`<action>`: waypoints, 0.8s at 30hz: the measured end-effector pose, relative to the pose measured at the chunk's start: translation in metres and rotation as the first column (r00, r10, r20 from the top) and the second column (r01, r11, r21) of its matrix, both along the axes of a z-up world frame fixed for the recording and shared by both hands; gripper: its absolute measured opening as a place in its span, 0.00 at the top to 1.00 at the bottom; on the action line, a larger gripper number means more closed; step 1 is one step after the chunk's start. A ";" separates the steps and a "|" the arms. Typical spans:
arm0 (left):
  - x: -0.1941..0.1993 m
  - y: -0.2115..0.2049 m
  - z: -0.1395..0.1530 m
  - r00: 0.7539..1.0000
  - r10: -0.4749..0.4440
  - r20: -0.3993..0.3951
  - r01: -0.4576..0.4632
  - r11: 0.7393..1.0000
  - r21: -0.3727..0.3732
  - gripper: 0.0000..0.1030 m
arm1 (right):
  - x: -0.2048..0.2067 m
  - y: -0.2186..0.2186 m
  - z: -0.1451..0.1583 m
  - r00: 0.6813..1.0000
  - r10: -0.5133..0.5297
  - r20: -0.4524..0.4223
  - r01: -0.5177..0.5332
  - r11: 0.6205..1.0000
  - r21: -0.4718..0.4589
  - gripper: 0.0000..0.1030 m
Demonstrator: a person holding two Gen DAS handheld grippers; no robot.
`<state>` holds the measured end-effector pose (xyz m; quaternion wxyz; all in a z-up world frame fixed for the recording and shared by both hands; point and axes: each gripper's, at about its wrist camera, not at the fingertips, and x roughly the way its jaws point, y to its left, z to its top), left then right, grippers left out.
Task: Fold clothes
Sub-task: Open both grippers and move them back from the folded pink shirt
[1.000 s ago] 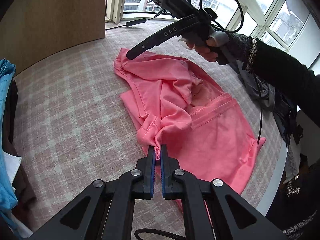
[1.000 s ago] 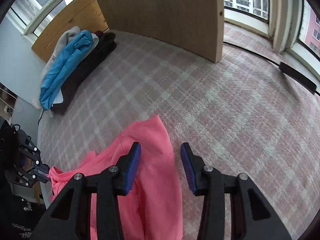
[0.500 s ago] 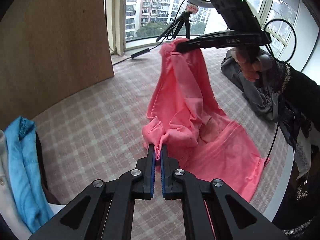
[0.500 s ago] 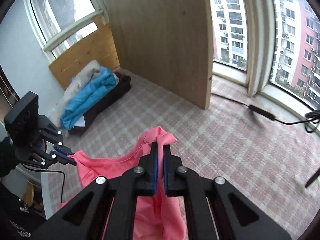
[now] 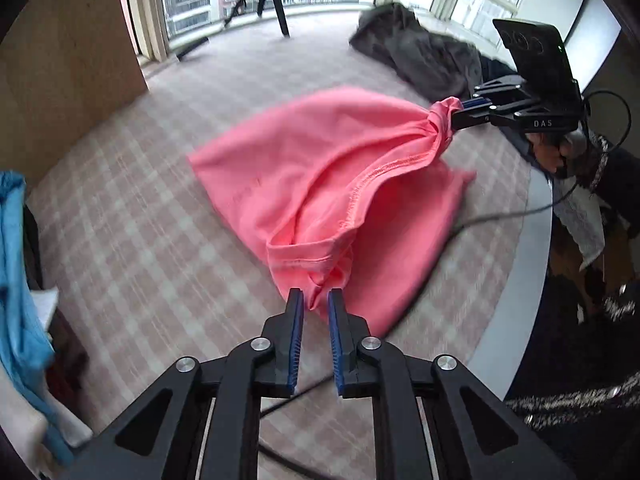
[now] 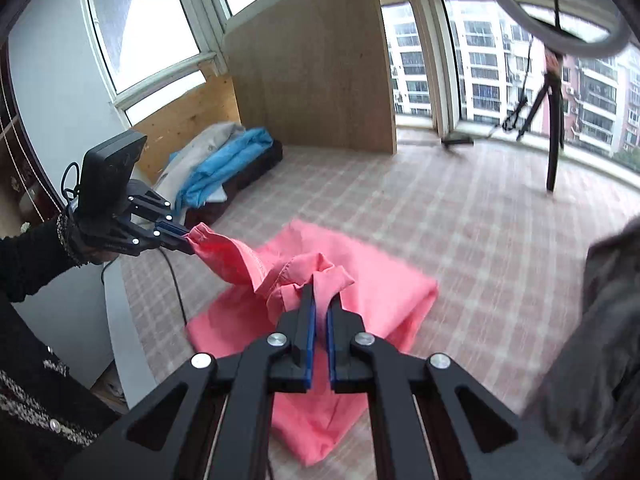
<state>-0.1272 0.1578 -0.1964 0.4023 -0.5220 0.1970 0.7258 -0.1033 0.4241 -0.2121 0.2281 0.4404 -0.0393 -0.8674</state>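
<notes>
A pink garment [image 5: 320, 168] is held up between both grippers above the plaid-covered table [image 5: 140, 240], its lower part trailing on the cloth. My left gripper [image 5: 316, 300] is shut on one bunched corner of it. My right gripper [image 6: 321, 300] is shut on another corner. The right gripper also shows in the left wrist view [image 5: 460, 114], pinching the twisted fabric. The left gripper shows in the right wrist view [image 6: 186, 238] with the pink garment [image 6: 360, 288] stretched between them.
A pile of folded clothes with a blue piece [image 6: 224, 164] lies at the table's left by a wooden panel [image 6: 312, 72]. A heap of grey clothes [image 5: 424, 52] lies at the far right. A tripod leg [image 6: 554, 136] stands near the windows. A cable [image 5: 500, 212] crosses the table edge.
Both grippers have lifted and pulled the pink garment apart, spreading it wider over the table. One second ago the right gripper was open; it has since closed on the fabric.
</notes>
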 end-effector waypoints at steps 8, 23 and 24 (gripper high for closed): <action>0.040 -0.037 0.026 0.996 0.083 0.039 -0.085 0.995 0.045 0.73 | 0.080 0.032 -0.010 0.952 -0.245 0.185 0.261 0.963 -0.063 0.70; 0.025 0.015 0.001 0.989 0.132 -0.069 -0.128 0.989 0.070 0.54 | 0.069 -0.013 -0.010 0.931 -0.352 0.094 0.359 0.930 -0.073 0.62; 0.024 0.022 -0.003 0.990 0.123 -0.073 -0.118 0.991 0.067 0.54 | 0.062 -0.022 -0.010 0.939 -0.339 0.062 0.341 0.940 -0.022 0.62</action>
